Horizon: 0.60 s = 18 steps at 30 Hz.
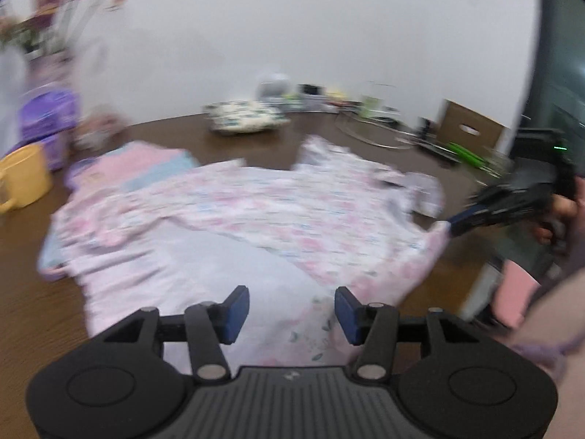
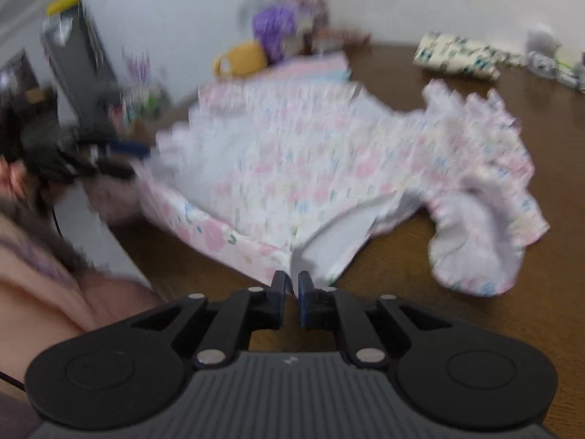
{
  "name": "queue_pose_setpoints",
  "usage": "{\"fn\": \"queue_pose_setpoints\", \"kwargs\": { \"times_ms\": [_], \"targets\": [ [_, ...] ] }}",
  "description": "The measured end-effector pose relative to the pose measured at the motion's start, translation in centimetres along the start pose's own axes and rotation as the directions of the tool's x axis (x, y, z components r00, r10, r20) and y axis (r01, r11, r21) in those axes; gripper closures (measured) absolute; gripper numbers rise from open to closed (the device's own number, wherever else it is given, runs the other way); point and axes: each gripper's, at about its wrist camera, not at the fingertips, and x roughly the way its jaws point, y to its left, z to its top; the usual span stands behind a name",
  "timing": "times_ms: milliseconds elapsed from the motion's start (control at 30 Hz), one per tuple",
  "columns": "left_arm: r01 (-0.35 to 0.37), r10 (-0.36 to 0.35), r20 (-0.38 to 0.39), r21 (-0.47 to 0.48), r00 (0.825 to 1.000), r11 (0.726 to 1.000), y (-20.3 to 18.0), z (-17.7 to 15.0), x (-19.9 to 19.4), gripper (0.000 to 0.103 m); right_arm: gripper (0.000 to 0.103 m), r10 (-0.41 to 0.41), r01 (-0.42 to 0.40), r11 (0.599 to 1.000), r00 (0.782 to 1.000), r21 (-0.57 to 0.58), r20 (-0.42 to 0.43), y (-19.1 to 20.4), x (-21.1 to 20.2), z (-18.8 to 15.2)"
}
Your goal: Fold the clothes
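Mid-fold on the floral garment (image 2: 310, 153), spread across the near half of the table (image 1: 29, 314). My right claw (image 2: 291, 285) is pinched on a near hem corner. My left claw (image 1: 291, 311) stands half open over the cloth, gripping nothing. Next, I judge: left must take a fresh edge.

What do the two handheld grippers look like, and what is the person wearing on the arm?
Both the left gripper and right gripper have black bodies with a ribbed grey centre panel, round black side discs, black linkage bars with silver pins, and dark blue pads on the fingers. A small pale logo marks the panel. A thin black cable runs nearby. The sleeve looks pale pink with purplish trim.
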Motion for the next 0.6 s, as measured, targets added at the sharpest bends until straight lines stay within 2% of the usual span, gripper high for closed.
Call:
{"fn": "queue_pose_setpoints", "kwargs": {
  "times_ms": [67, 100, 133, 200, 267, 400, 500, 600],
  "targets": [
    [-0.023, 0.023, -0.001, -0.066, 1.0, 0.998, 1.4, 0.3, 0.0, 0.052, 0.083, 0.015, -0.014, 1.0, 0.998, -0.007, 0.061, 0.0, -0.8, 0.8],
    [-0.029, 0.029, 0.001, -0.102, 1.0, 0.994, 2.2, 0.5, -0.1, 0.052, 0.071, 0.01, -0.008, 1.0, 0.997, -0.02, 0.077, 0.1, -0.8, 1.2],
    [-0.037, 0.039, 0.011, -0.12, 0.999, 0.992, 2.7, 0.6, -0.4, 0.052, 0.066, 0.005, -0.002, 0.999, 0.996, -0.033, 0.093, 0.2, -0.9, 1.7],
    [-0.052, 0.058, 0.033, -0.156, 0.998, 0.986, 3.7, 0.9, -0.9, 0.052, 0.066, -0.001, 0.005, 0.999, 0.996, -0.04, 0.089, 0.2, 0.0, 2.4],
    [-0.106, 0.112, 0.029, -0.147, 0.993, 0.983, 4.2, 1.3, -1.1, 0.05, 0.066, -0.009, 0.012, 0.999, 0.997, -0.044, 0.071, 0.2, 1.6, 3.2],
    [-0.234, 0.228, -0.073, -0.081, 0.971, 0.969, 4.4, 2.1, 1.9, 0.05, 0.066, -0.055, 0.051, 0.993, 0.998, -0.107, -0.027, 1.6, 6.7, 4.1],
    [-0.291, 0.287, -0.104, -0.032, 0.952, 0.956, 4.7, 2.4, 4.4, 0.052, 0.065, -0.1, 0.081, 0.98, 0.99, -0.182, -0.098, 2.8, 9.8, 3.9],
    [-0.318, 0.319, -0.12, 0.028, 0.94, 0.948, 4.7, 2.6, 6.6, 0.073, 0.062, -0.106, 0.08, 0.973, 0.988, -0.214, -0.115, 3.3, 11.0, 3.8]
  ]
}}
